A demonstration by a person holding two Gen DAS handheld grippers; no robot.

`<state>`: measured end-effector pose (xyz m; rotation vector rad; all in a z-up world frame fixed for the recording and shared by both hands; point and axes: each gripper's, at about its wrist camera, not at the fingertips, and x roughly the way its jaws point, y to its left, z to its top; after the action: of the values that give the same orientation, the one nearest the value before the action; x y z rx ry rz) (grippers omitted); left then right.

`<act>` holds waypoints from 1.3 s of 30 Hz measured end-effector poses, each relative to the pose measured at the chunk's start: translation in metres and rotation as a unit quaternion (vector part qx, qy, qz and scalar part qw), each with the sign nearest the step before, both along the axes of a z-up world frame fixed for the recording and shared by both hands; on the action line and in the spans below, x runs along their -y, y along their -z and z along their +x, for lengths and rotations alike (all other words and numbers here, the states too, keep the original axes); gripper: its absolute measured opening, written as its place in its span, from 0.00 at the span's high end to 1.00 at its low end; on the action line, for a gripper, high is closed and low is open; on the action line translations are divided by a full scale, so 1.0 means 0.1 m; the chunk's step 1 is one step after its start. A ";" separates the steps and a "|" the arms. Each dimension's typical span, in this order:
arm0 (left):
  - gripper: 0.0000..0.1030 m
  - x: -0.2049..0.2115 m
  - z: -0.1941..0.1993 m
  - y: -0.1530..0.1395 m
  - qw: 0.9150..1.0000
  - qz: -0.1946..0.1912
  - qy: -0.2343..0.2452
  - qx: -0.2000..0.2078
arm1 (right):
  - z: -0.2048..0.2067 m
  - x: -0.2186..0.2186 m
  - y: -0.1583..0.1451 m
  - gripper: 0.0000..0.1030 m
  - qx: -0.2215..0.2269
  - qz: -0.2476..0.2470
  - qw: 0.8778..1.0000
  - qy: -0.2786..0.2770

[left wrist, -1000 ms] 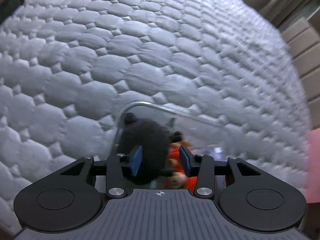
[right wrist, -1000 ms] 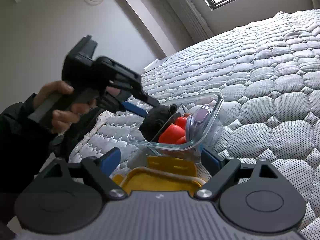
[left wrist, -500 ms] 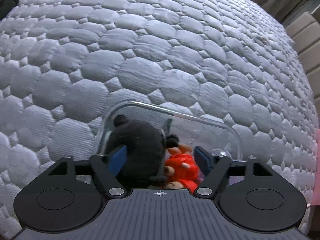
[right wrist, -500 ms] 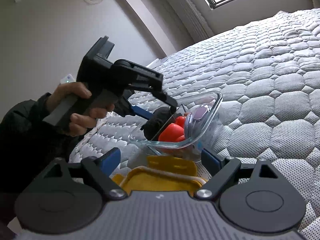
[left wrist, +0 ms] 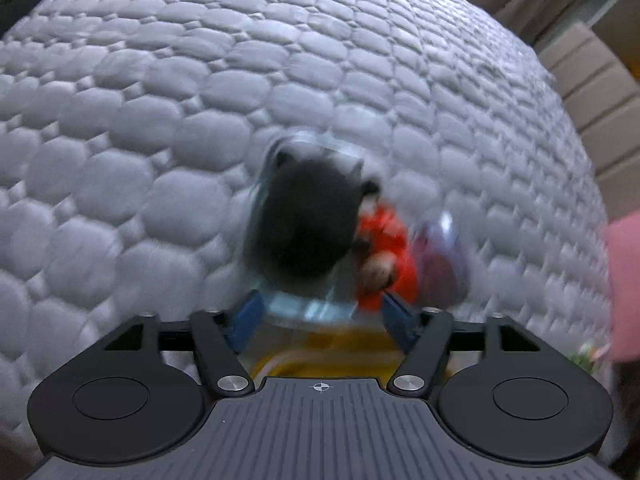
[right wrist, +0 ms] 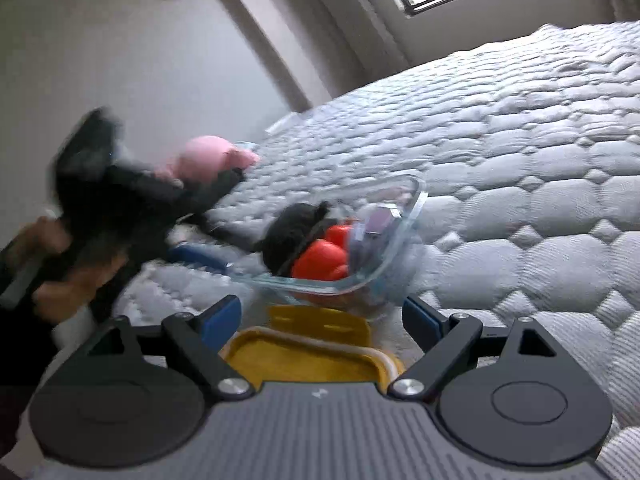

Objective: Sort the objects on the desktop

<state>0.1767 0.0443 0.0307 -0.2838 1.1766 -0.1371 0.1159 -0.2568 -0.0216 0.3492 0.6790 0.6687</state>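
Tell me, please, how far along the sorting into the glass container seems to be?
Mostly underway. The glass container already holds a black plush toy, a red toy and a purple item. Neither the left gripper nor the right gripper holds anything. Left: a pink plush toy lies on the mattress, and the yellow lid is off.

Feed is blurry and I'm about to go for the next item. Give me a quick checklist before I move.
1. Black plush inside the glass container: ok.
2. Left tool clear of the plush: ok, jaws have just been opening, nothing between them.
3. Right tool open and free: ok, jaws wide, yellow lid lies under them, ungripped.
4. Red toy and purple item settled in the container: ok.
5. Next item, pink plush, reachable: cannot tell, partly hidden behind the left tool.
6. Left view sharp enough to aim: not ok, motion blur.
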 end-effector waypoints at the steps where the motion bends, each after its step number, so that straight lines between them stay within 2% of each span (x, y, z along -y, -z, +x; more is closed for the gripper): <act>1: 0.18 -0.03 -0.12 0.00 1.000 0.000 0.007 0.006 | -0.02 -0.01 -0.01 0.14 0.001 -0.009 1.000 0.012; 3: 0.09 -0.11 -0.34 -0.02 1.000 -0.008 0.023 0.020 | -0.12 -0.03 -0.06 0.14 0.010 -0.032 0.998 0.044; 5: 0.09 -0.17 -0.51 -0.04 0.998 -0.012 0.035 0.043 | -0.25 -0.03 -0.11 0.10 0.018 -0.041 0.996 0.073; 6: 0.09 -0.18 -0.57 -0.04 0.998 -0.003 0.043 0.055 | -0.33 -0.01 -0.12 0.04 0.017 -0.035 0.996 0.079; 8: 0.08 -0.17 -0.66 0.01 0.995 0.029 0.062 0.074 | -0.43 0.00 -0.14 0.01 0.015 -0.034 0.996 0.085; 10: 0.06 -0.17 -0.71 0.10 0.993 0.045 0.080 0.080 | -0.50 -0.01 -0.16 0.00 0.015 -0.040 0.993 0.108; 12: 0.06 -0.19 -0.74 0.23 0.993 0.026 0.092 0.069 | -0.56 -0.02 -0.18 0.00 0.012 -0.042 0.990 0.136; 14: 0.06 -0.22 -0.77 0.37 0.993 -0.009 0.102 0.050 | -0.63 -0.07 -0.18 0.00 0.011 -0.054 0.985 0.164; 16: 0.06 -0.25 -0.81 0.50 0.992 -0.045 0.111 0.035 | -0.71 -0.18 -0.17 0.00 0.017 -0.090 0.980 0.178; 18: 0.05 -0.24 -0.86 0.59 0.991 -0.062 0.116 0.031 | -0.78 -0.29 -0.16 0.01 0.022 -0.133 0.974 0.183; 20: 0.04 -0.19 -0.91 0.61 0.990 -0.057 0.123 0.044 | -0.83 -0.39 -0.13 0.04 0.022 -0.172 0.966 0.191; 22: 0.03 -0.16 -0.94 0.61 0.989 -0.053 0.125 0.056 | -0.84 -0.42 -0.08 0.05 0.015 -0.189 0.961 0.200; 26: 0.01 -0.18 -0.95 0.64 0.988 -0.064 0.124 0.064 | -0.75 -0.38 0.07 0.11 -0.027 -0.177 0.959 0.218; 30: 0.01 -0.19 -0.92 0.66 0.988 -0.065 0.127 0.065 | -0.67 -0.28 0.21 0.15 -0.066 -0.138 0.963 0.222; 34: 0.00 -0.14 -0.85 0.68 0.988 -0.054 0.133 0.062 | -0.59 -0.32 0.25 0.16 -0.058 -0.139 0.966 0.211; 36: 0.00 -0.10 -0.81 0.69 0.988 -0.047 0.135 0.061 | -0.53 -0.35 0.27 0.28 -0.056 -0.144 0.968 0.197; 38: 0.00 -0.06 -0.77 0.70 0.988 -0.038 0.136 0.061 | -0.47 -0.39 0.28 0.30 -0.054 -0.147 0.970 0.185; 39: 0.00 -0.04 -0.76 0.70 0.988 -0.034 0.135 0.061 | -0.45 -0.40 0.29 0.36 -0.052 -0.147 0.971 0.182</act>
<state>0.1007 0.0485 -0.0398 -0.1708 1.0862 -0.4269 0.0708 -0.2167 -0.0504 0.2268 0.7772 0.1961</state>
